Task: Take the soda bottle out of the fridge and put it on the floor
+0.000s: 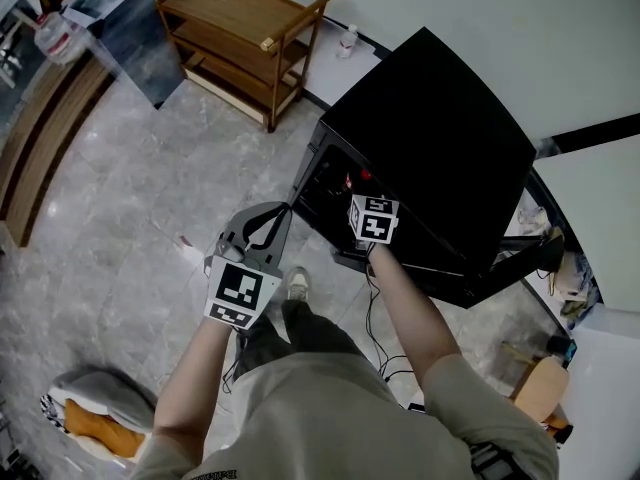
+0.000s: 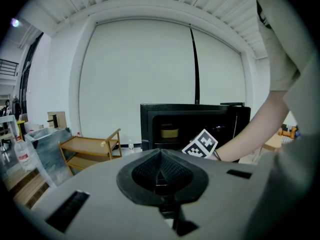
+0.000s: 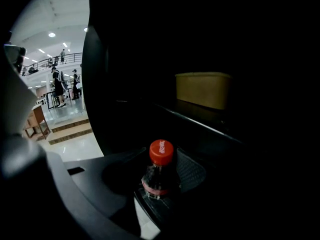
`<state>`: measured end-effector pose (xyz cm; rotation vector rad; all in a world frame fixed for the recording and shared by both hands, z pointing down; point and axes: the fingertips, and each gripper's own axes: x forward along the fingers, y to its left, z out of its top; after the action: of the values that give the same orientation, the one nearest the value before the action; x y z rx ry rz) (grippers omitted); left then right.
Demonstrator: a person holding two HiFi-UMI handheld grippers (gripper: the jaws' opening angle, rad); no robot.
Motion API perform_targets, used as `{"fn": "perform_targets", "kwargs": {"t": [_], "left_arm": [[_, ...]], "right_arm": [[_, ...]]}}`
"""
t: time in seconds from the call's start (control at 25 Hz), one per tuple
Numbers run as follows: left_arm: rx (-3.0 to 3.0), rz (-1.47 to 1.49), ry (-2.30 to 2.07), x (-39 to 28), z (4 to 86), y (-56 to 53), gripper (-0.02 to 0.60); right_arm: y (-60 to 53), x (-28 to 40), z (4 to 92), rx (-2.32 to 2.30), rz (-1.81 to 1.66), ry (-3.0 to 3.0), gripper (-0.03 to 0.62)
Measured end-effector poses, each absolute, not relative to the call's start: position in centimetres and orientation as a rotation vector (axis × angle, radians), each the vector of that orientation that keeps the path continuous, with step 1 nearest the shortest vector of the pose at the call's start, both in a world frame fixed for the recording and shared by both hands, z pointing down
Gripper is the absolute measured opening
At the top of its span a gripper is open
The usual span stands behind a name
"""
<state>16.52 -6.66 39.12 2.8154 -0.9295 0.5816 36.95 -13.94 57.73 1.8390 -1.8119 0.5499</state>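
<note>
While the left gripper [image 2: 161, 173] is held closed on nothing, the right gripper [image 3: 156, 180] is spread wide around the soda bottle [image 3: 161, 164], seemingly untouched, inside the dark fridge [image 1: 430, 128].

Left gripper [image 2: 160, 160] in the foreground, its grey body filling the lower part of the view, jaws pressed together with nothing between them. Beyond it, a black fridge [image 2: 196, 115] stands on the floor against a white wall [image 2: 140, 69], its front open. A yellowish tub [image 2: 169, 132] sits on a shelf inside. A person's forearm [image 2: 250, 136] reaches toward the opening from the right, with a marker cube [image 2: 201, 145] at its end. A wooden cart [image 2: 92, 151] stands left of the fridge, and a small bottle [image 2: 131, 145] stands on the floor between them.
</note>
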Motion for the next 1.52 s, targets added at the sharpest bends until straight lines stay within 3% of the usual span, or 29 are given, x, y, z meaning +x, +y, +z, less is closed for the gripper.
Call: {"fn": "perform_targets", "kwargs": {"t": [0.84,1.52], "left_arm": [[2.763,0.651,-0.977,14.2,39.0,-5.3,0.006],[2.688,0.675,-1.137,3.7,37.4,-5.2,0.006]], "right_arm": [[-12.2,34.3,55.9,1.689,0.528,-1.886,0.111],[-9.6,20.8,48.4,1.344,0.33,-2.091,0.11]]}}
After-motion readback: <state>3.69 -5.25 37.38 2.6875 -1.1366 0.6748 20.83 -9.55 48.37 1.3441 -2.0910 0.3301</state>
